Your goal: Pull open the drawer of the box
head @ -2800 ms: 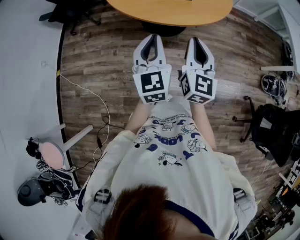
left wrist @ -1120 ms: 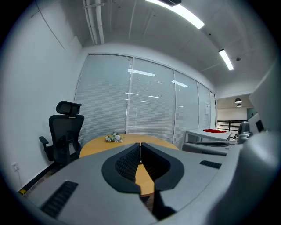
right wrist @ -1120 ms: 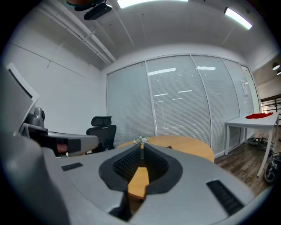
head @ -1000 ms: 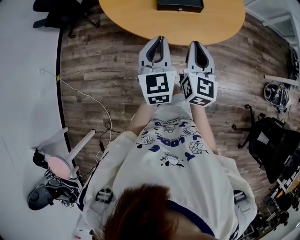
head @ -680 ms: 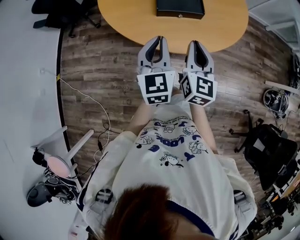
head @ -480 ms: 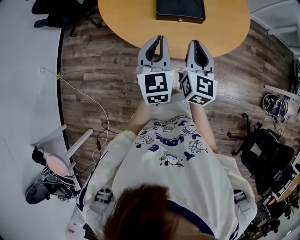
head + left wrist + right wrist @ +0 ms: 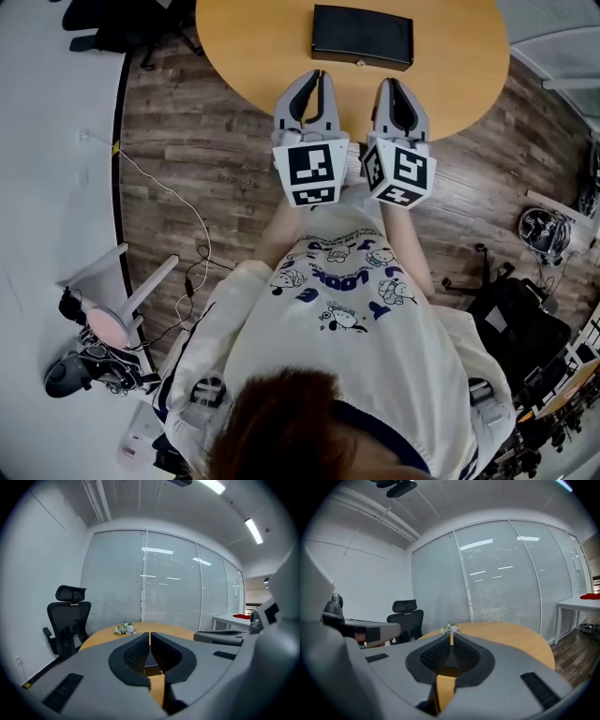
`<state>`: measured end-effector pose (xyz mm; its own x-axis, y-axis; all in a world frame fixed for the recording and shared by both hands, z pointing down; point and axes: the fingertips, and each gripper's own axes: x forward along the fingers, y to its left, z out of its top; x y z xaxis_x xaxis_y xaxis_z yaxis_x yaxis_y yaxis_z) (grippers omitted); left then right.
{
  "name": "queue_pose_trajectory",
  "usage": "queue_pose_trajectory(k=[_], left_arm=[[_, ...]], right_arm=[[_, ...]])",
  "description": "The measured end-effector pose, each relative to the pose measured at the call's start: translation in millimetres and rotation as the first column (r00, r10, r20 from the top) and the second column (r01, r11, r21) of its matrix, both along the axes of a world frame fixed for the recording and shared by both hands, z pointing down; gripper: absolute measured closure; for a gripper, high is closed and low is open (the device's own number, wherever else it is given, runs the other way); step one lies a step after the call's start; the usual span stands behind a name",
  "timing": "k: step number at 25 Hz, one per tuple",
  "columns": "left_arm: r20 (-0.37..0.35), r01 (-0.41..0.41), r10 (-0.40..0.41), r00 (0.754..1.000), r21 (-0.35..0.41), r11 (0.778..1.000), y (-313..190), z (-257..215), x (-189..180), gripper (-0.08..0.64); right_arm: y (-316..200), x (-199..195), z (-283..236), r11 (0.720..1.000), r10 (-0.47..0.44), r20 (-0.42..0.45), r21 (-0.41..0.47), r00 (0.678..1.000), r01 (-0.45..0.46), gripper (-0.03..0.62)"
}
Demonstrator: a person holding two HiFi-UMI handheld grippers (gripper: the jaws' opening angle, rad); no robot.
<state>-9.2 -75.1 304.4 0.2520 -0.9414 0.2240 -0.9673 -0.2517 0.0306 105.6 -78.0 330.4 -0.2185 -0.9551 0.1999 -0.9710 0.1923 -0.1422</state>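
Observation:
A flat black box (image 7: 362, 36) lies on the round wooden table (image 7: 262, 47), its front face with a small knob toward me. In the head view my left gripper (image 7: 321, 74) and right gripper (image 7: 384, 82) hover side by side over the table's near edge, short of the box. Both are shut with nothing between the jaws. In the left gripper view the left gripper (image 7: 149, 634) has its tips touching, and a dark slice of the box (image 7: 149, 665) shows through the gap. The right gripper (image 7: 451, 637) looks the same, with the box (image 7: 450, 659) behind its jaws.
A small bunch of flowers (image 7: 124, 629) sits at the table's far side. A black office chair (image 7: 68, 620) stands beyond the table, before the blinds. Cables (image 7: 183, 234) and a white stand (image 7: 122, 281) lie on the floor at my left, a black chair (image 7: 511, 319) at my right.
The table and the black box have come further into the head view, toward me. Both grippers now reach over the table's near edge, still shut and side by side.

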Motion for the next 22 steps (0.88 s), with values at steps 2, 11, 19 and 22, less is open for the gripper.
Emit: queue_pose_trajectory(k=[2, 11, 19, 22], left_arm=[[-0.001, 0.008, -0.008, 1.0, -0.004, 1.0, -8, 2, 2, 0.535], [0.0, 0.025, -0.025, 1.0, -0.031, 0.999, -36, 17, 7, 0.535], [0.016, 0.021, -0.02, 1.0, -0.071, 0.997, -52, 32, 1, 0.535], [0.011, 0.022, -0.021, 1.0, -0.092, 0.996, -56, 38, -5, 0.535]], right_arm=[[-8, 2, 2, 1.0, -0.008, -0.004, -0.005, 1.0, 0.008, 0.552], [-40, 13, 18, 0.999, -0.011, -0.011, -0.041, 1.0, 0.01, 0.552], [-58, 4, 34, 0.996, -0.029, -0.01, -0.087, 1.0, 0.028, 0.551], [-61, 0, 39, 0.994, -0.035, -0.021, -0.105, 0.999, 0.033, 0.551]])
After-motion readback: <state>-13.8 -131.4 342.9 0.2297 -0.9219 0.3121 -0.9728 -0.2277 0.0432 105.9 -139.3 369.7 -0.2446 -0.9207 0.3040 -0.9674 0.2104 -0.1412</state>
